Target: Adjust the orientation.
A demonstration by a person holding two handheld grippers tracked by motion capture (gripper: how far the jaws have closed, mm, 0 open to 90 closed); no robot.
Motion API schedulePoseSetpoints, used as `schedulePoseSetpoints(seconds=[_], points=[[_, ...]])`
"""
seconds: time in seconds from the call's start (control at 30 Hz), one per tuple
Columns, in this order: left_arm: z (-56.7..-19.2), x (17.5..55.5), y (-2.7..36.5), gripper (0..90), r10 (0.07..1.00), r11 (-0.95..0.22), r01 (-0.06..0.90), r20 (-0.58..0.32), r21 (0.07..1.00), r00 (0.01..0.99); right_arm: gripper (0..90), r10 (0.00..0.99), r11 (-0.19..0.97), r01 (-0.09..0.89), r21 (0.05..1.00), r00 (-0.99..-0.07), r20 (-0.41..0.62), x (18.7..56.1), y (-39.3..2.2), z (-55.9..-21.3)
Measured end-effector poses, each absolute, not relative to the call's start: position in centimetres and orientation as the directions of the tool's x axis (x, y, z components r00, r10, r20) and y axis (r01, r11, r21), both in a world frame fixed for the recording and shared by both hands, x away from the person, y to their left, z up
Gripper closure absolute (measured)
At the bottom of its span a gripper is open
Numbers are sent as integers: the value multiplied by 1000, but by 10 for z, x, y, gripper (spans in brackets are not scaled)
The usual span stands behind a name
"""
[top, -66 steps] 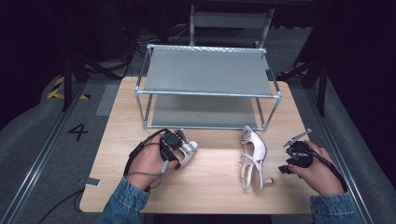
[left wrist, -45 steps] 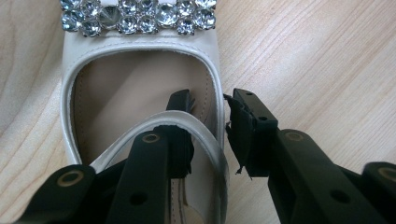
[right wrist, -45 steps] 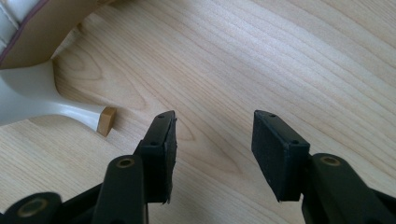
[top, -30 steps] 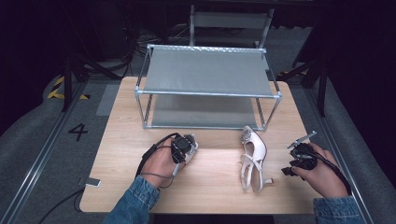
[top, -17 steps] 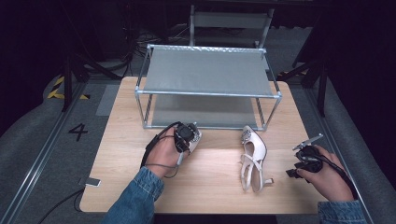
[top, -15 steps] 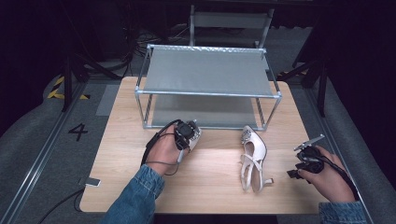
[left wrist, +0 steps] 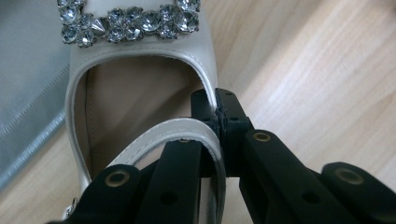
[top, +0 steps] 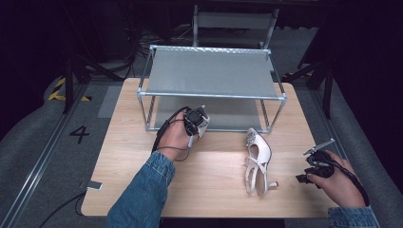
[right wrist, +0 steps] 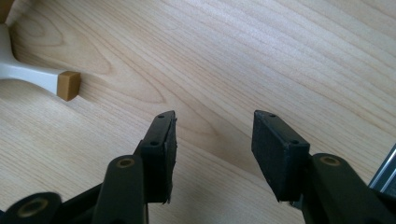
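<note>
Now your left gripper [left wrist: 217,116] pinches the side rim and strap of a white shoe [left wrist: 140,74], just in front of the metal rack [top: 211,95], while your right gripper [right wrist: 212,154] stays spread above the bare table [right wrist: 280,56] at the near right. I judge that nothing is on the rack yet, and a second shoe [top: 256,161] lies between your hands. The left gripper view shows the grip and the jewelled buckle [left wrist: 126,21], which the high view hardly shows.

A light wooden surface [top: 142,118] stands on grey floor [top: 43,142] in a dark room. A two-tier metal rack [top: 211,71] sits at its far edge. Left of the surface runs a floor rail [top: 33,166], beside a painted "4" [top: 79,134] and yellow-black tape [top: 59,88].
</note>
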State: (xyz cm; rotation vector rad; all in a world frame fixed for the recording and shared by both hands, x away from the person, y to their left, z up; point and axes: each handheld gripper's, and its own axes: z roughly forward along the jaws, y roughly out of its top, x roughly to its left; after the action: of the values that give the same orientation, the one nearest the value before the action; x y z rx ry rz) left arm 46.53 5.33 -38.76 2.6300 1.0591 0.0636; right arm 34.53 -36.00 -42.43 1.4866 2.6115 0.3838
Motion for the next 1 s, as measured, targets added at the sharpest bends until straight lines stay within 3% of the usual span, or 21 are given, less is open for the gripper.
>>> schedulePoseSetpoints(seconds=[0.47, 0.57, 0.63, 0.83, 1.0], points=[[-393, 499, 46, 877, 718, -645, 691, -52, 327, 694, 511, 859, 486, 835, 259, -511, 37, 347, -366, -431], [-395, 506, 46, 877, 683, -688, 649, -14, 325, 731, 511, 858, 487, 834, 261, -513, 38, 347, -365, -432], [-398, 504, 43, 877, 715, -650, 684, -36, 331, 698, 511, 859, 484, 836, 257, -510, 41, 346, -365, -432], [-406, 514, 43, 876, 677, -691, 633, 7, 348, 736, 511, 859, 483, 837, 258, -510, 47, 346, -364, -434], [-411, 515, 40, 874, 730, -642, 679, 13, 357, 684, 515, 855, 491, 835, 248, -516, 44, 346, -363, -436]])
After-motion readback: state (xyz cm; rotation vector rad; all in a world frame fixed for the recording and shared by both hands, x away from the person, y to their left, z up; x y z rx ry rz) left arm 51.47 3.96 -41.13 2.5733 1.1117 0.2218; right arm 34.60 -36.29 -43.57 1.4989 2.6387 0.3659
